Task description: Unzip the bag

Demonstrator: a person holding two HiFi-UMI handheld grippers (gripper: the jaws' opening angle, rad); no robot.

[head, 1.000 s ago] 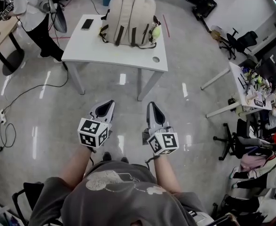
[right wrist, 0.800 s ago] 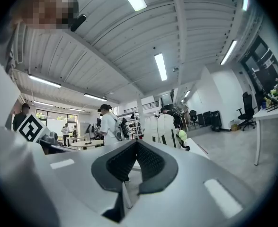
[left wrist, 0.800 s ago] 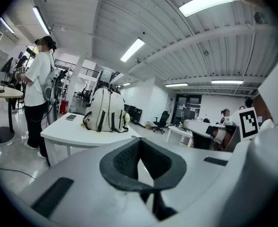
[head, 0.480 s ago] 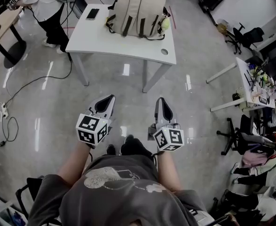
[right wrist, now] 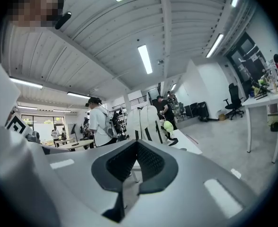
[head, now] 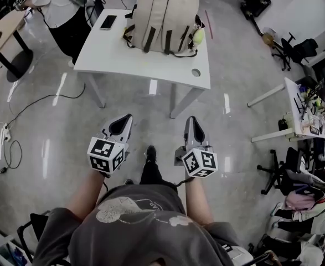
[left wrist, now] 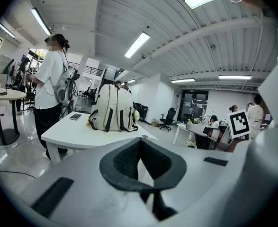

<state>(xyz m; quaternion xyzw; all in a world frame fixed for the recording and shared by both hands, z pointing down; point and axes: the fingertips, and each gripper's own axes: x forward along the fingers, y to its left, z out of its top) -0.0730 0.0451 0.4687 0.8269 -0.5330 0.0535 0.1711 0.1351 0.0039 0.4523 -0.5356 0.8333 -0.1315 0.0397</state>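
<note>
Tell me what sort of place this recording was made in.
Most likely an open-plan office or lab workspace: a white table with a backpack on it, swivel office chairs beside cluttered desks, and strip lights on a ribbed ceiling over a polished floor.

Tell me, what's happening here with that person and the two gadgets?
A person holds a pair of tongs in each hand, the left tongs and the right tongs, both shut and empty. They stand on the floor short of a white table, where a beige backpack stands upright with a phone beside it. Nothing touches the backpack, so the unzipping has not yet begun. Another person stands at the table's far corner.
</note>
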